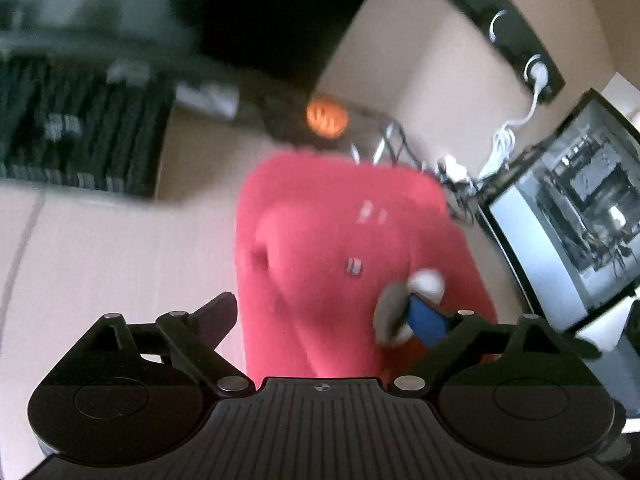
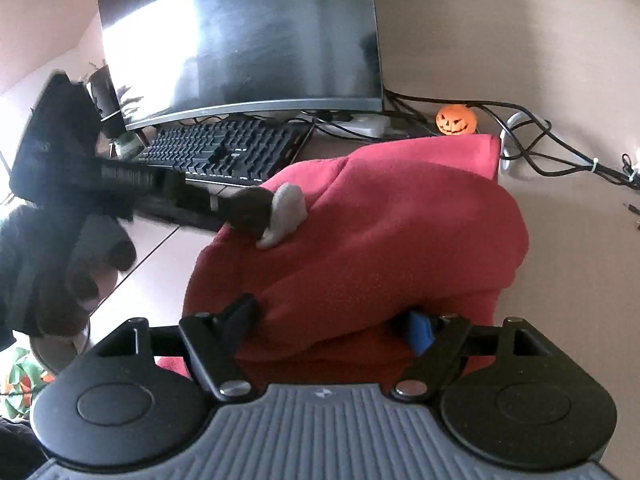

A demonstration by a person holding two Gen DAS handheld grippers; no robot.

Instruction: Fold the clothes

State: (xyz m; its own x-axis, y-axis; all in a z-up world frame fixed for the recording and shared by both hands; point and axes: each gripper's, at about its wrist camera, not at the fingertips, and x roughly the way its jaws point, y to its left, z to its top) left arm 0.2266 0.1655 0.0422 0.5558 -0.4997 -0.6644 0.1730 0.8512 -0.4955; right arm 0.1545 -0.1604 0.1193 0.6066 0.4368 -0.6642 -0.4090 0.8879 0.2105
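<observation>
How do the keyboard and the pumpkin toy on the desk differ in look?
The keyboard is black, flat and wide; the pumpkin toy is orange, round and small, with a carved face. The keyboard lies before the monitor; the pumpkin sits beyond the red garment. Both rest on the desk.

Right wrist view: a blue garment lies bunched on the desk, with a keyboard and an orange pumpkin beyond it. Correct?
Not quite. The garment is red, not blue, as the right wrist view shows. It lies bunched on the desk, with the keyboard and orange pumpkin beyond it.
</observation>
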